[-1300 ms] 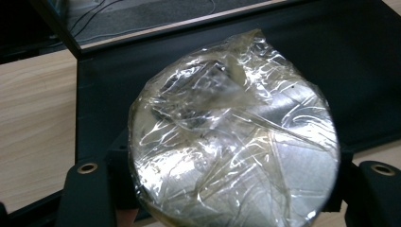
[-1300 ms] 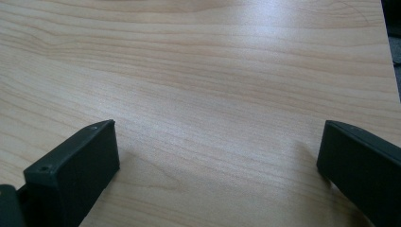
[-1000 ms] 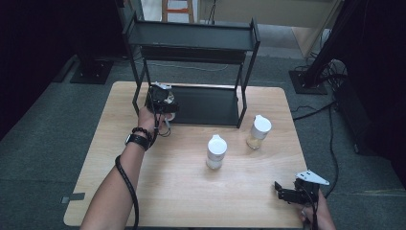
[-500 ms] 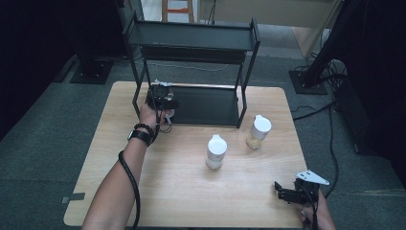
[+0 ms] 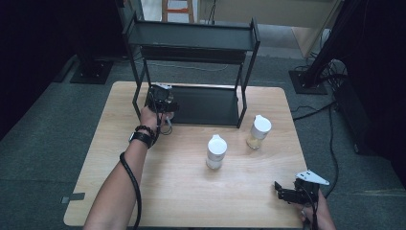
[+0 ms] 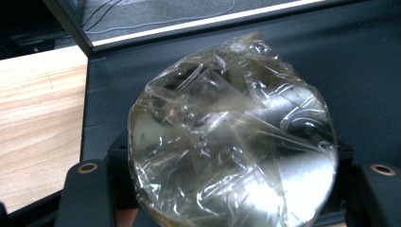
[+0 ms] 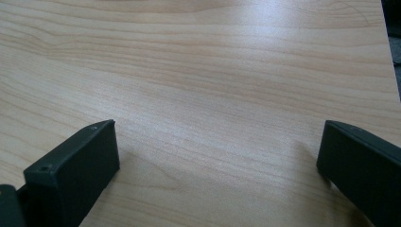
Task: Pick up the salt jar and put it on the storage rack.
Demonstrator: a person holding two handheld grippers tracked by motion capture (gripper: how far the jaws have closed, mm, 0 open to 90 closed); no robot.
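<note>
- At the rack's [image 5: 191,43] lower shelf [image 5: 206,103], I hold the left gripper [image 5: 160,98] clamped on a plastic-wrapped jar [image 6: 231,137]; it has moved forward from a second ago, onto the shelf's near-left corner.
- I judge placement is near.
- The jar's round end faces the camera; its long axis runs away, toward the shelf.
- The right gripper [image 5: 299,191] rests wide, empty, over bare table [image 7: 198,71].
- Two white-capped bottles [image 5: 216,151] stand between them.
</note>
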